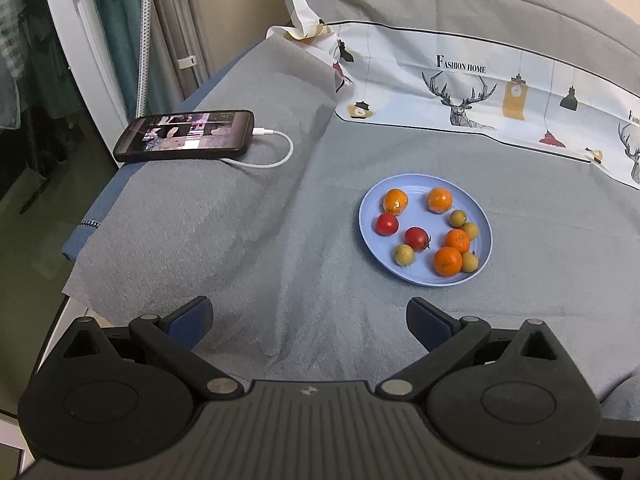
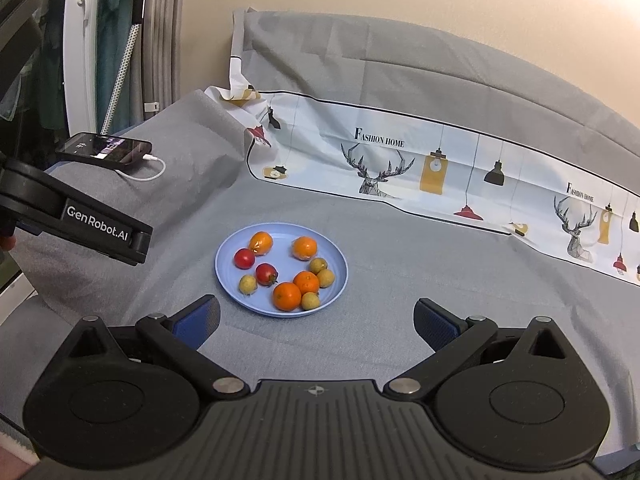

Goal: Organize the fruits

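A light blue plate (image 1: 400, 272) (image 2: 340, 280) lies on the grey cloth. On it are several oranges (image 1: 447, 261) (image 2: 286, 296), two red tomatoes (image 1: 416, 238) (image 2: 266, 273) and several small yellow-brown fruits (image 1: 404, 255) (image 2: 248, 283). My left gripper (image 1: 310, 324) is open and empty, hovering near and left of the plate. My right gripper (image 2: 316, 320) is open and empty, just in front of the plate. The left gripper's body (image 2: 80, 224) shows at the left of the right wrist view.
A phone (image 1: 186, 136) (image 2: 106, 150) with a white charging cable (image 1: 272, 160) lies on a raised grey fold at the left. A printed deer-pattern cloth (image 1: 480, 88) (image 2: 400, 160) runs along the back. The bed edge drops off at the left.
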{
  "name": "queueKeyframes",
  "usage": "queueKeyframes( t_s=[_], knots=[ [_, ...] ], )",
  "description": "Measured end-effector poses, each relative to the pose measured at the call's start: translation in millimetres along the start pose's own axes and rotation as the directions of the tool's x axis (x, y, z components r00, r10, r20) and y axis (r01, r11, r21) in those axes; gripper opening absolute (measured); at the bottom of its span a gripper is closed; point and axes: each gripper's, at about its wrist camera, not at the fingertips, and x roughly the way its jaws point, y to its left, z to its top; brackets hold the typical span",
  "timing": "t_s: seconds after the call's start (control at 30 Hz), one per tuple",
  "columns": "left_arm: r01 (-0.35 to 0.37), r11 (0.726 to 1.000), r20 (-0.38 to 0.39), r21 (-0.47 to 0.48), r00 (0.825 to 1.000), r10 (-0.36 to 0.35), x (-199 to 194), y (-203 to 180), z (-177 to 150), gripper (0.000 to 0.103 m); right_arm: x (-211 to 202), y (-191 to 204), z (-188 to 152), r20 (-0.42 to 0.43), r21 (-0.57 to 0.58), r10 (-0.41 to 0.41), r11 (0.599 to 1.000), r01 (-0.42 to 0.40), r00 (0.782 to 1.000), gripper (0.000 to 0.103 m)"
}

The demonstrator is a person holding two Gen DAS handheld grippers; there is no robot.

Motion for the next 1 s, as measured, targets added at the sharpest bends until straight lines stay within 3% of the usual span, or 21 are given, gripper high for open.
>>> queueKeyframes(
  t_s=[1.0],
  knots=[
    [-0.003, 1.000, -0.006, 0.014, 1.000, 0.003, 1.2, 0.2, 1.4, 0.103, 2.6, -0.7, 6.1, 0.009, -0.013, 0.003, 1.000, -0.003, 1.000, 0.102]
  ],
)
